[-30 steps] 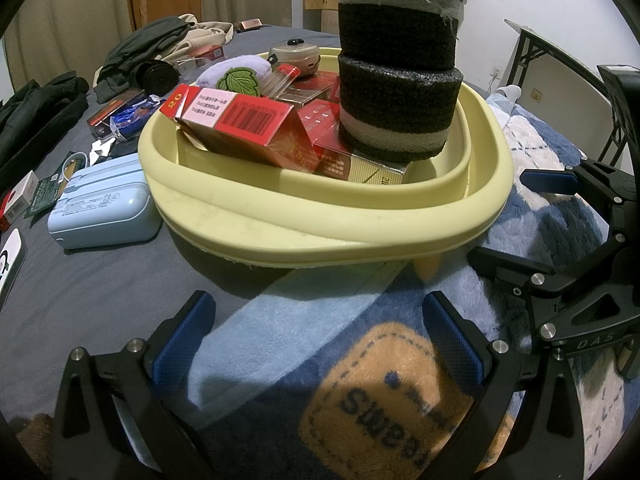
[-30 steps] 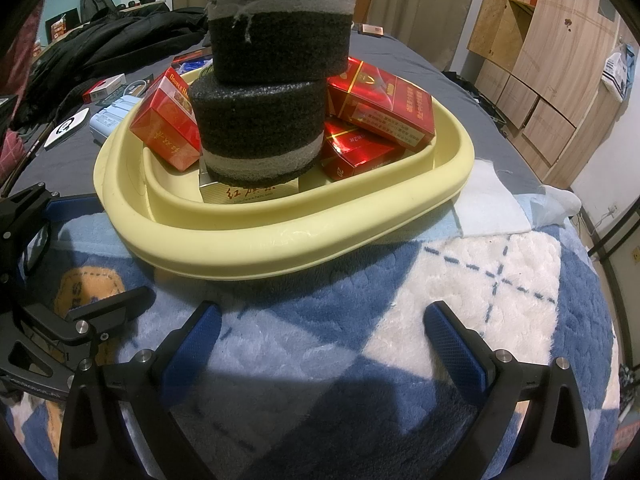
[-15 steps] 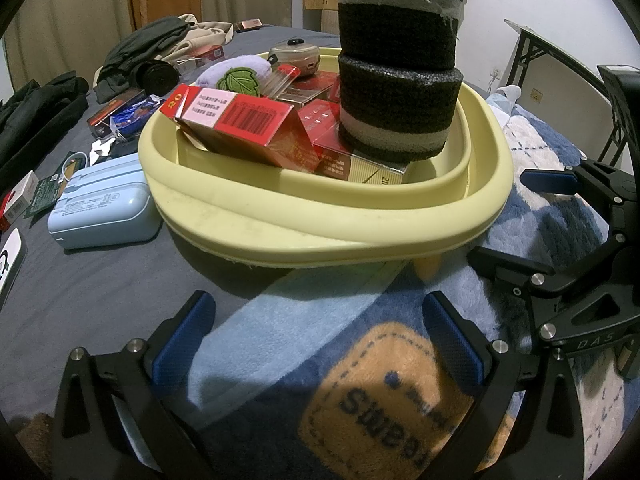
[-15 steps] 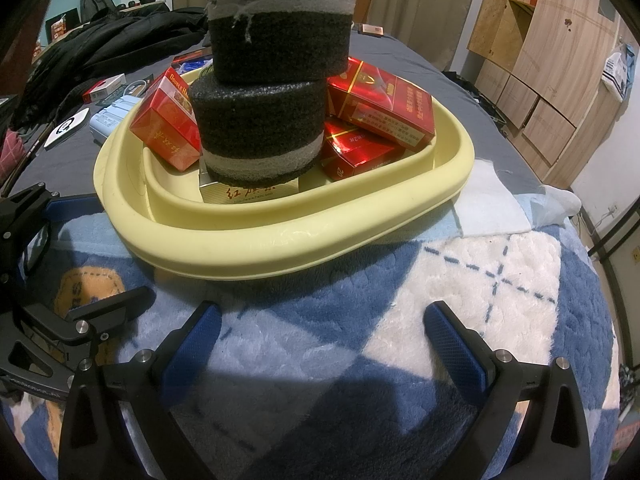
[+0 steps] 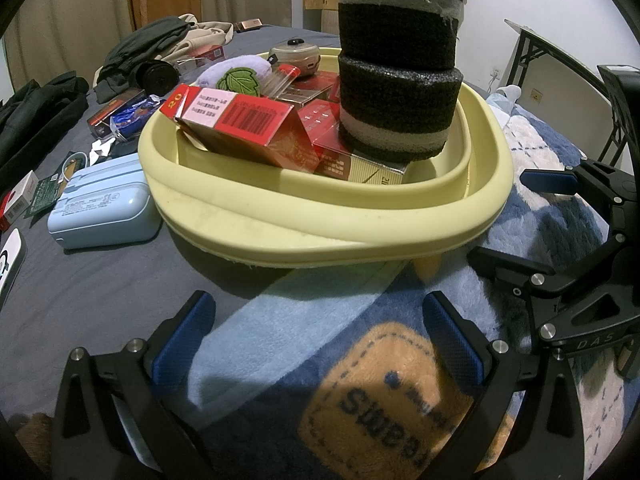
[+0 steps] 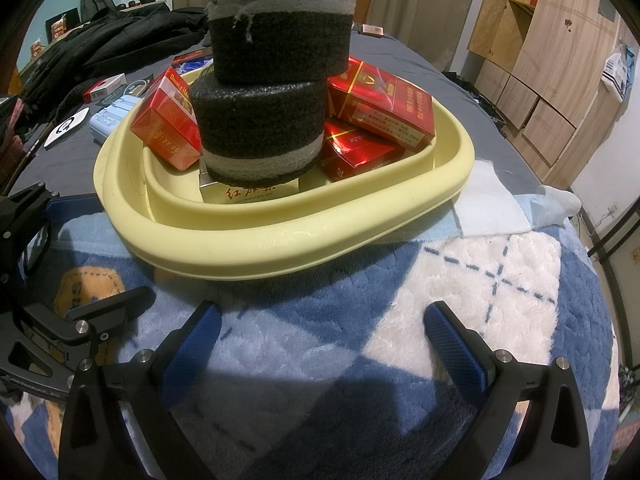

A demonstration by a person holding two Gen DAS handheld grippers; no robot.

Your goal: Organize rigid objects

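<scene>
Nothing has moved across the last second: the left tool and right tool hang spread and empty over the blanket (no contact with anything). Just beyond, the yellow basin holds red cartons and two stacked foam rings, so the sorting looks finished or paused, though a blue case lies beside the basin on the bed

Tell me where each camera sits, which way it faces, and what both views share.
Left wrist: on the left hand-held gripper, facing the yellow basin; its open fingers show, the right hand-held gripper at right.
Right wrist: on the right hand-held gripper, facing the basin from the other side; its open fingers show.
Shared: basin, stacked foam discs, red boxes.
</scene>
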